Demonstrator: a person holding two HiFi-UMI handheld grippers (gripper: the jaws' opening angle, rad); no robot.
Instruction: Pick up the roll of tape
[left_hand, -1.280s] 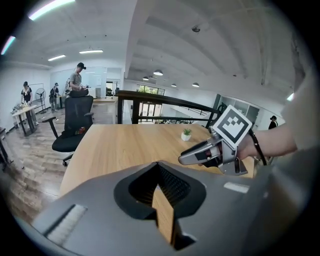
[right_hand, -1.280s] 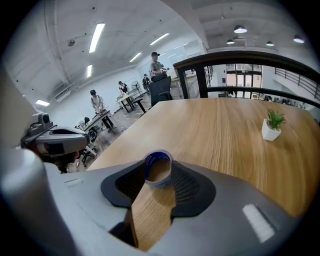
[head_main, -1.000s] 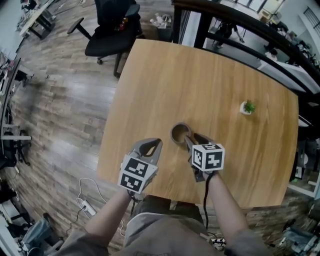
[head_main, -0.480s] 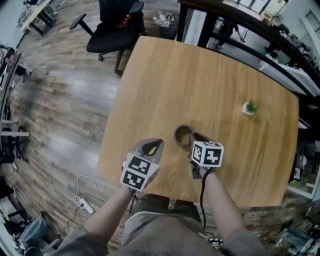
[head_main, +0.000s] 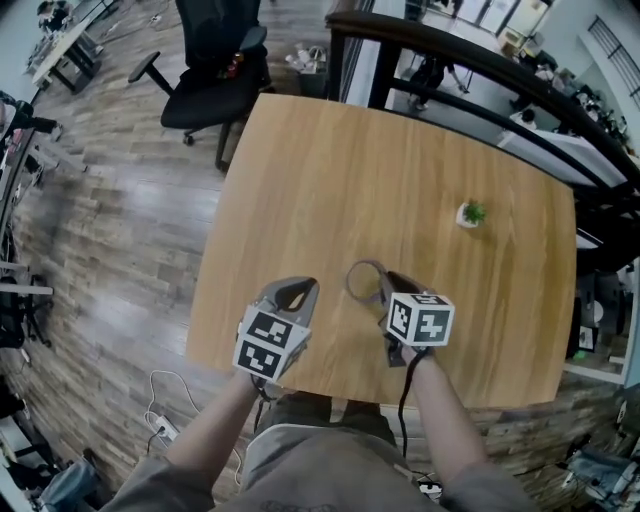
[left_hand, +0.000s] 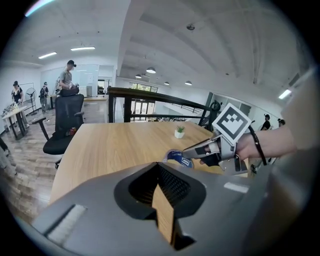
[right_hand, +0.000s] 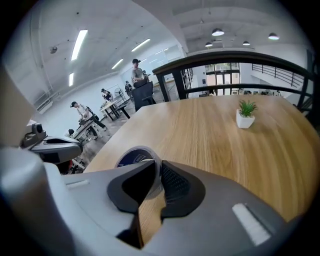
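Note:
The roll of tape (head_main: 349, 283), a brownish ring with a blue label (right_hand: 132, 156), is near the front of the wooden table (head_main: 400, 180). My right gripper (head_main: 380, 285) has its jaws closing, with the ring's near wall pinched between the pads (right_hand: 157, 167). The roll looks tipped up off the table. In the left gripper view the tape (left_hand: 176, 156) shows at the right gripper's fingertips. My left gripper (head_main: 300, 285) hovers to the left of the roll, apart from it. Its jaws meet at the tips (left_hand: 159, 165) with nothing in them.
A small potted plant (head_main: 470, 213) stands at the table's right side. A black office chair (head_main: 205, 70) sits beyond the far left corner and a dark railing (head_main: 450, 60) runs behind the table. A power strip (head_main: 160, 425) lies on the floor at front left.
The right gripper's jaws have closed in on the tape's wall, and the roll now looks tipped up rather than lying flat. The left gripper has hardly moved.

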